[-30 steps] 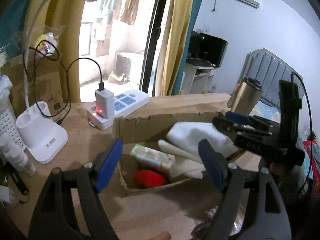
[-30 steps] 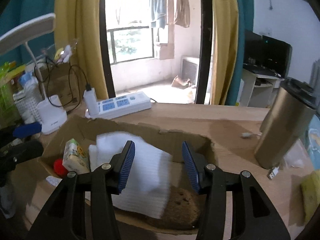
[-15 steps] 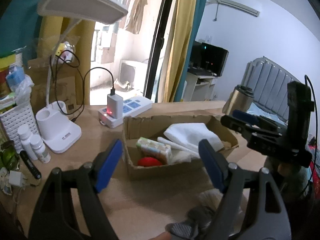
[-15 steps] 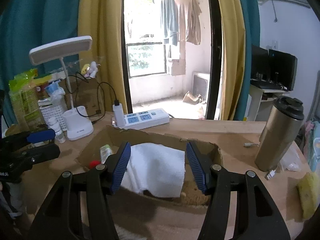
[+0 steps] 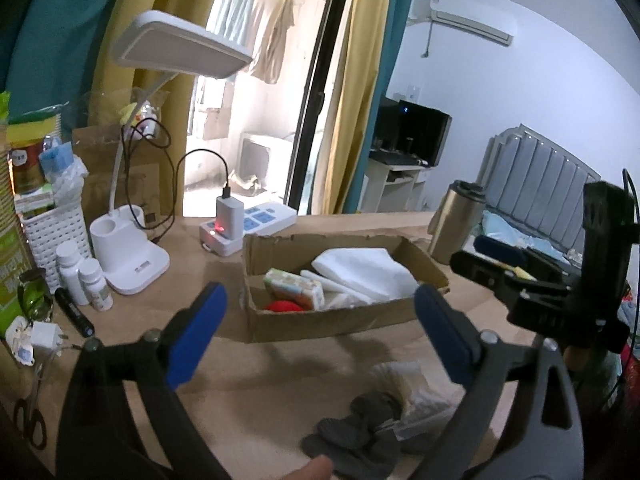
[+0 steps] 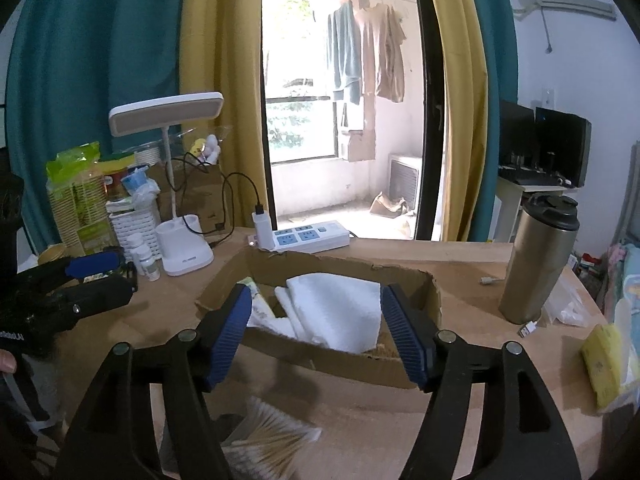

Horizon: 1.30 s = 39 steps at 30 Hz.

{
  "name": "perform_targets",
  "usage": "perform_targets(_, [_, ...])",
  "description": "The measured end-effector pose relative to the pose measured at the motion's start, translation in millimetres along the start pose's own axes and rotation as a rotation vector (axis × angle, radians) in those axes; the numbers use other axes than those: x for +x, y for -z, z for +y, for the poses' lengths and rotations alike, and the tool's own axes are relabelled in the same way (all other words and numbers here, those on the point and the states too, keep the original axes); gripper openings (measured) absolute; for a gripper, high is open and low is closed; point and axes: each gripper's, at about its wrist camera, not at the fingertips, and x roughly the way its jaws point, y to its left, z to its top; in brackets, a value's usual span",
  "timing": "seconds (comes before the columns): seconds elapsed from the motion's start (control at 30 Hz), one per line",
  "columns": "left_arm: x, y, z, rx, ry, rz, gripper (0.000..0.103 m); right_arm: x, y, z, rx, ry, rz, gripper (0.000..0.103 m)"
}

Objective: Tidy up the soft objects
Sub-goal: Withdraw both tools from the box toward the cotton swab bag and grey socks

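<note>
left gripper: jaws opening, nothing between them; held back from the box over bare desk, above the loose items
right gripper: jaws opening too, empty; hangs short of the box's near wall, towel framed between its pads but well beyond them
cardboard box: straight ahead of both grippers, open top, low torn walls, so likely the collecting bin
white towel: folded, lies in the box on the right gripper's side, one corner draped over the near wall
tissue pack: in the box, left part, just beside the towel
red soft thing: box's near left corner, under the tissue pack's edge
grey cloth: crumpled on desk just below the left gripper, not yet boxed; probably next pick
cotton swab bag: on desk under the right gripper, outside the box
steel tumbler: upright, right of the box, apart from it; tip risk on wide swings
desk lamp: left of the box, cables trailing nearby
free room: open desk strip between box and grippers; left side crowded with bottles
</note>
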Motion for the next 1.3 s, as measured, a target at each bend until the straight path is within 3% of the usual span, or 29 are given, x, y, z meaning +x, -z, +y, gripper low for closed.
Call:
perform_targets(0.43, [-19.3,17.9,-7.7,-0.011,-0.002,0.003,0.097,-19.6,18.1,7.4,0.012,-0.01,0.017,0.074])
perform_targets(0.67, [-22.6,28.2,-0.6,-0.032,-0.013,0.024,0.097,-25.3,30.1,15.2,0.013,-0.032,0.036,0.081])
perform_targets(1.3, [-20.6,53.3,13.8,-0.063,-0.011,0.075,0.097,15.0,64.0,30.7,0.011,-0.064,0.183,0.082])
